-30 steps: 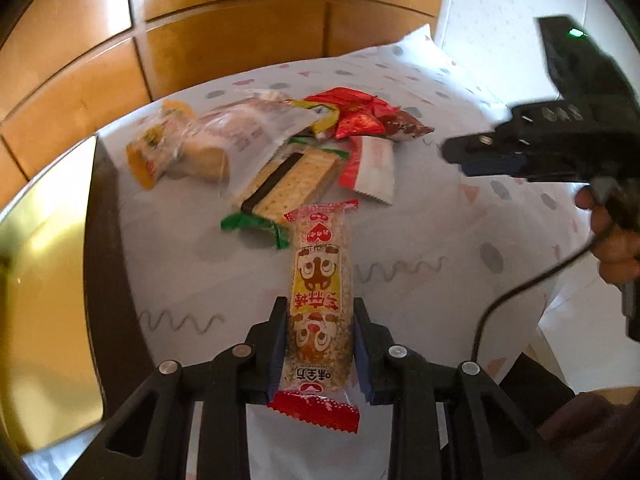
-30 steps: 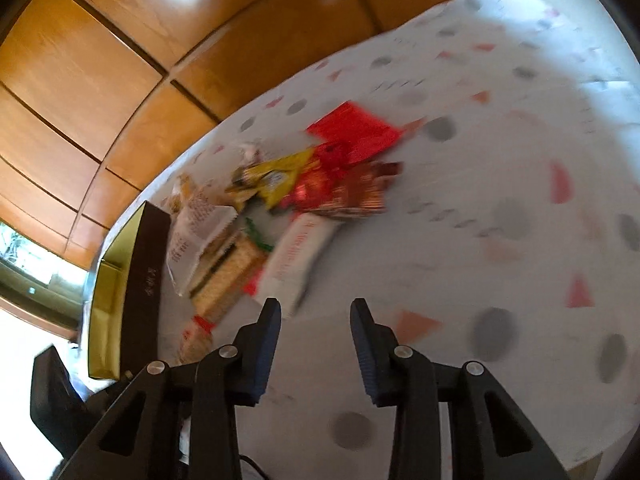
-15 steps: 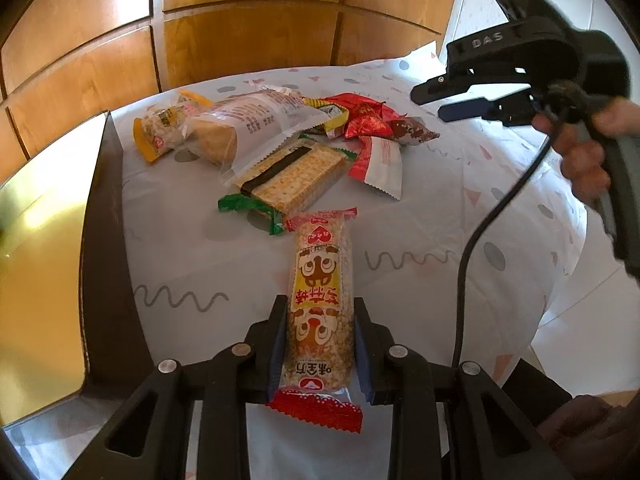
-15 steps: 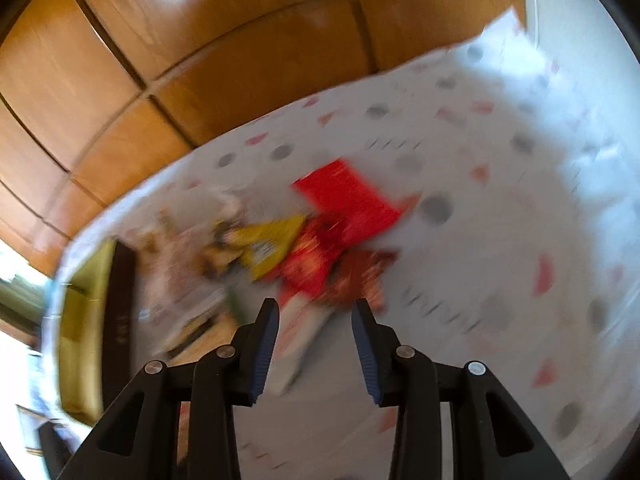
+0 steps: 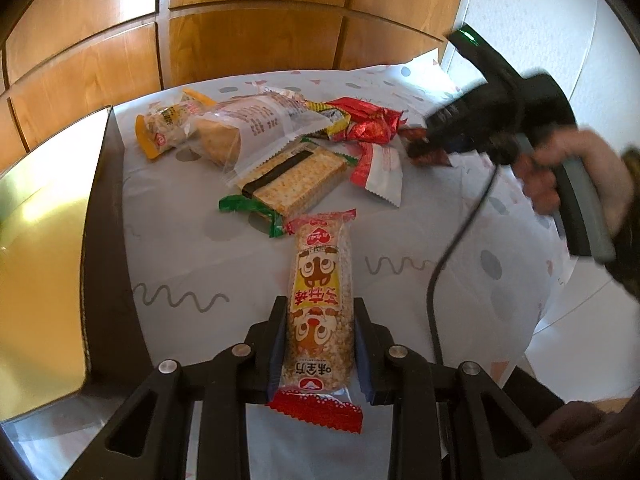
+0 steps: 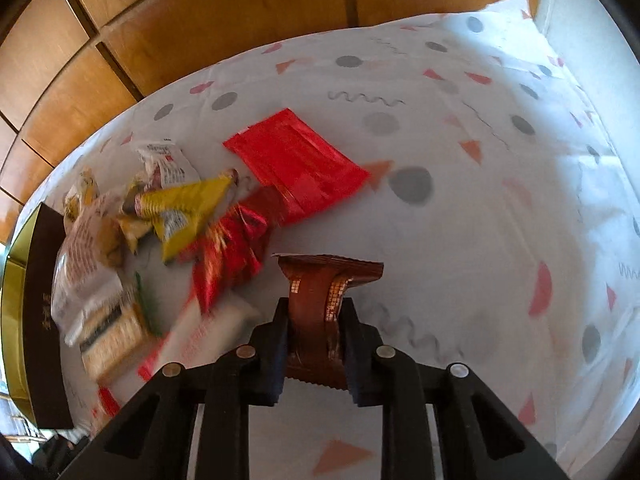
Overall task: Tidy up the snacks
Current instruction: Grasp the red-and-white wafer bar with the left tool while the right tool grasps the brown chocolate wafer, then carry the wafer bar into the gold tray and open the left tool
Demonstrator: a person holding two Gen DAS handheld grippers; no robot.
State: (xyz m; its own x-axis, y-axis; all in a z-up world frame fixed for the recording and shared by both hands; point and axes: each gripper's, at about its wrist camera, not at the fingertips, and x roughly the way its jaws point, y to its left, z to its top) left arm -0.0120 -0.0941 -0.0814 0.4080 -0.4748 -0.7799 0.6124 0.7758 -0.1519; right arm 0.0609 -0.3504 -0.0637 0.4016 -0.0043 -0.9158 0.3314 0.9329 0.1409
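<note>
The snacks are light packets in thin plastic film, and two of them are already between jaws. The left hand-held gripper [image 5: 320, 344] is clamped on a long rice-cracker bar [image 5: 322, 304] near its lower end; I judge the bar stiff but brittle, so a grip across its narrow sides suits it, and too much force may break it. The right hand-held gripper [image 6: 314, 344] is closing on a small brown packet [image 6: 320, 312], which already sits between its pads; the foil looks crinkled and slippery, so the middle of the body is a safer place than the flat sealed edge. The other snacks lie in a loose pile just beyond: a cracker pack [image 5: 296, 180], a bread bag [image 5: 248, 128], a yellow packet [image 6: 184, 208] and a flat red packet [image 6: 296, 164], some overlapping. They rest on a desk under a white cloth [image 6: 460, 208] with dots and triangles, probably soft and easy to wrinkle. A dark box with a golden inside [image 5: 44, 240] stands at the left edge, and wooden panels [image 5: 248, 40] close the room behind.
</note>
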